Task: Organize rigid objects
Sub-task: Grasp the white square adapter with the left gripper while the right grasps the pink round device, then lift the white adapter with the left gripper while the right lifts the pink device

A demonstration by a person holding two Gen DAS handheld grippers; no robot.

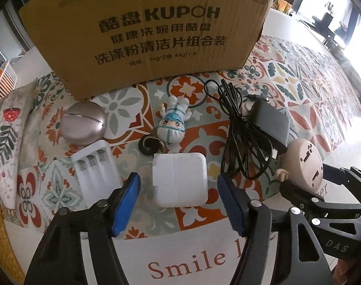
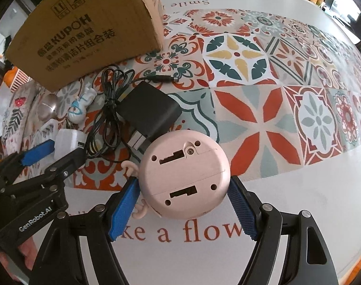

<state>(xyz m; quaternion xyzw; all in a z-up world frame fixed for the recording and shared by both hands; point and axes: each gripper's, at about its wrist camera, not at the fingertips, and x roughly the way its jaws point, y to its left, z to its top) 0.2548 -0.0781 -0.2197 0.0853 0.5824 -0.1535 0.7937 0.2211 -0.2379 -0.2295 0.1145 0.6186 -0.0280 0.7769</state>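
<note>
A white square charger [image 1: 179, 180] lies on the patterned mat, between the open fingers of my left gripper [image 1: 178, 190], which do not touch it. It also shows in the right wrist view [image 2: 67, 141]. My right gripper [image 2: 182, 201] is open around a round pink toy [image 2: 185, 173] lying bottom up; its pads sit close to both sides. The pink toy shows in the left wrist view [image 1: 302, 163]. A black adapter with a bundled cord [image 1: 270, 123] lies between the two. A cardboard box [image 1: 137, 28] stands behind.
A masked figure keychain [image 1: 172, 124], a silver egg-shaped object [image 1: 83, 124] and a white battery holder [image 1: 97, 173] lie left of the charger. A patterned cushion [image 1: 7, 142] is at the far left. The mat stretches right of the pink toy [image 2: 287, 95].
</note>
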